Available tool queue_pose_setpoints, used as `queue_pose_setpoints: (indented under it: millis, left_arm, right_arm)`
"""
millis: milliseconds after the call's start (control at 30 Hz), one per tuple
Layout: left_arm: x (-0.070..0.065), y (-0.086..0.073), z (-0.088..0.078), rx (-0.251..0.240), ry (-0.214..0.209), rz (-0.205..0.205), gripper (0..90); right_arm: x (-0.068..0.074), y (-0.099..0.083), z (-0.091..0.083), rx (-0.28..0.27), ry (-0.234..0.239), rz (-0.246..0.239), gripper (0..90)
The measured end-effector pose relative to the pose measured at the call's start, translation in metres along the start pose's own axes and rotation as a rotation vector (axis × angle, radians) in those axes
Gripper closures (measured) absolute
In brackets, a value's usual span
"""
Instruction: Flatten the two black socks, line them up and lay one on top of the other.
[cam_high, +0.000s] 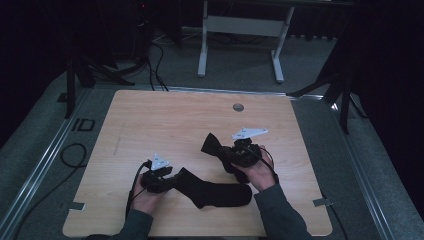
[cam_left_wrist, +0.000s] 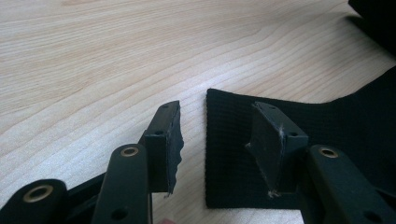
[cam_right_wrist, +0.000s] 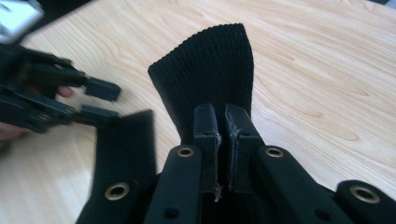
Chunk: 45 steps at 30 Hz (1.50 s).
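The right gripper (cam_right_wrist: 223, 140) has its jaws pinched narrow on the knit of a black sock (cam_right_wrist: 205, 79), whose ribbed cuff stands up beyond the pads; in the high view this raised sock (cam_high: 212, 145) hangs clear of the table ahead of the right hand (cam_high: 257, 175); the left gripper (cam_left_wrist: 217, 140) stands with its jaws apart and nothing pressed between them, one pad over bare wood, the other over the cut edge of a second black sock (cam_left_wrist: 327, 135) that lies flat; in the high view that flat sock (cam_high: 215, 192) sits near the front edge, between the two hands

Procedure, as judged: the work appears to be pairing or laying the two socks together; hold the pinch on the raised sock firm, since thin knit may slip from narrow pads; bring the left jaws squarely over the flat sock's cuff edge before closing, taking both layers; avoid dragging fabric across the wood

The wooden tabletop (cam_high: 165, 120) is pale, with a round cable port (cam_high: 238, 107) near its far edge; beyond lie grey carpet, dark stands, cables and a white desk frame (cam_high: 240, 30); the room is dim
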<state>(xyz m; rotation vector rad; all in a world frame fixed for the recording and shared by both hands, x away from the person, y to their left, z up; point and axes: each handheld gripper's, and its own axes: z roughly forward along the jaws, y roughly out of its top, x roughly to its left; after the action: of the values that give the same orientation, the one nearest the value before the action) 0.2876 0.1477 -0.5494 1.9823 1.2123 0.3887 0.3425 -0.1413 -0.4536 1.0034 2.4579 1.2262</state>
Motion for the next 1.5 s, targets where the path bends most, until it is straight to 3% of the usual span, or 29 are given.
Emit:
queue_pose_setpoints:
  millis: [267, 733, 967, 1333, 1433, 1500]
  left_arm:
    - [0.0, 0.0, 0.0, 0.001, 0.0, 0.001, 53.8]
    - [0.001, 0.0, -0.001, 0.0, 0.004, 0.004, 53.9]
    - [0.001, 0.0, -0.001, -0.003, 0.006, 0.0, 53.9]
    - [0.003, 0.0, -0.002, -0.012, 0.009, -0.009, 53.9]
    - [0.003, 0.001, -0.003, -0.014, 0.01, -0.012, 53.9]
    - [0.004, 0.001, -0.003, -0.012, 0.009, -0.012, 53.9]
  right_arm:
    - [0.014, -0.005, -0.021, -0.06, 0.013, 0.018, 84.3]
    - [0.025, -0.004, -0.063, -0.16, 0.001, 0.015, 84.1]
    - [0.035, -0.012, -0.065, -0.155, 0.02, 0.041, 84.1]
    - [0.056, -0.009, -0.071, -0.152, 0.031, 0.032, 84.0]
    - [0.059, -0.01, -0.064, -0.146, 0.035, 0.032, 84.0]
    - [0.06, -0.014, -0.05, -0.118, 0.04, 0.05, 84.0]
